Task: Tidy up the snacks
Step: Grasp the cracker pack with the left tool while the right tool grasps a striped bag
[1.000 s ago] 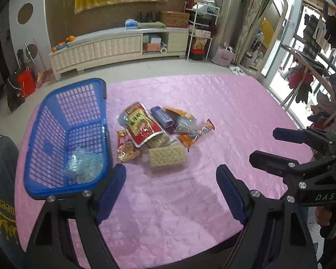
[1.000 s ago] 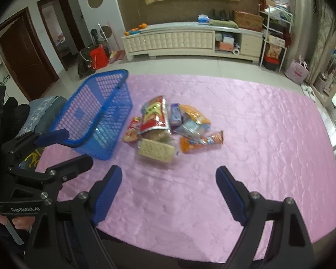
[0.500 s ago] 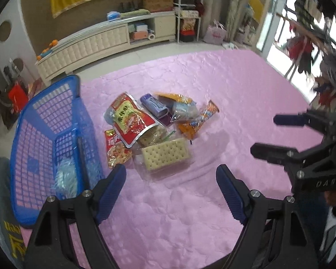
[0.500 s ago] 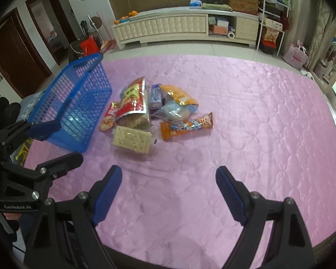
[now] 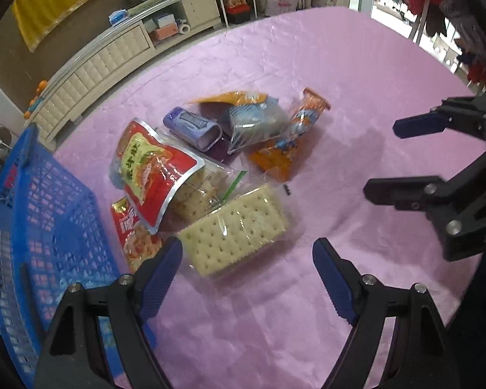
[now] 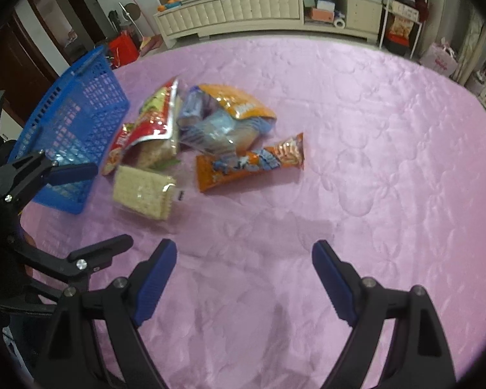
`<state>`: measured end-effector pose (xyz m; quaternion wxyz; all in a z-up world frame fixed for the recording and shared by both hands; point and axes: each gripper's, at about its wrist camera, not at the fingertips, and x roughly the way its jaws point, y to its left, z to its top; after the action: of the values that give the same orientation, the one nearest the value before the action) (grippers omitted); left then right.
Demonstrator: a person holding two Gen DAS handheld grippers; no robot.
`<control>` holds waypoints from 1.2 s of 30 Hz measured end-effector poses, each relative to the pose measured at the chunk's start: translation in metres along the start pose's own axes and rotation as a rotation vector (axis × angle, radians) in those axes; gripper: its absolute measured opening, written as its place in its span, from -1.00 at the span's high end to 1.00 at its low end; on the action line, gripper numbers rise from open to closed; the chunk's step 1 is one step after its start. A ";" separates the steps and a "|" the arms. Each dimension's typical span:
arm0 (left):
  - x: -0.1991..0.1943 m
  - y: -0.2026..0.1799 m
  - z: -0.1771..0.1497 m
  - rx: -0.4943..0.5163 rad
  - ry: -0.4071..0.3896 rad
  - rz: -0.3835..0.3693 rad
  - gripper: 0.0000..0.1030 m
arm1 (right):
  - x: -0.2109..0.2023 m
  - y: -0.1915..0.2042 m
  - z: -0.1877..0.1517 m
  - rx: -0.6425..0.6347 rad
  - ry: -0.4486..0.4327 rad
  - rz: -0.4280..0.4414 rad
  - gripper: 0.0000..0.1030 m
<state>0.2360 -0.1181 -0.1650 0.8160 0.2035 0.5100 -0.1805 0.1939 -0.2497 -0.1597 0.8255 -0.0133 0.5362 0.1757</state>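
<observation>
A pile of snacks lies on the pink tablecloth [image 5: 307, 324]. A clear-wrapped cracker pack [image 5: 233, 230] lies nearest, just ahead of my open, empty left gripper [image 5: 246, 265]. Behind it are a red pouch [image 5: 152, 171], a small red packet [image 5: 136, 240], a purple pack [image 5: 191, 126], a bluish bag [image 5: 256, 123] and an orange wrapper [image 5: 291, 136]. The blue basket [image 5: 32, 243] stands to their left. My right gripper [image 6: 244, 269] is open and empty, short of the cracker pack [image 6: 142, 191] and the orange wrapper [image 6: 249, 165]. The basket [image 6: 77, 123] is at its left.
The right gripper [image 5: 437, 162] shows at the right in the left wrist view; the left gripper [image 6: 71, 210] shows at the left in the right wrist view. A white sideboard [image 6: 262, 9] stands beyond the table [image 6: 372, 129]. A shelf rack [image 6: 401, 13] is at the back right.
Both grippers have moved forward and down toward the snack pile. The cracker pack now lies just ahead of the left fingers. Both stay open.
</observation>
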 end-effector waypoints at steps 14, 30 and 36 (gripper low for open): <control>0.038 0.006 0.010 0.052 0.008 0.050 -0.67 | 0.018 -0.024 0.002 0.045 0.015 0.056 -0.72; 0.044 0.024 0.021 -0.040 0.049 -0.066 -0.36 | 0.011 -0.034 -0.003 0.067 0.018 0.071 -0.72; 0.033 0.013 -0.003 -0.066 0.031 -0.052 -0.22 | 0.004 -0.028 -0.001 0.061 0.020 0.048 -0.72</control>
<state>0.2538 -0.1080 -0.1939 0.8093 0.1657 0.5334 -0.1815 0.2028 -0.2755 -0.1681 0.8157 0.0230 0.5497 0.1786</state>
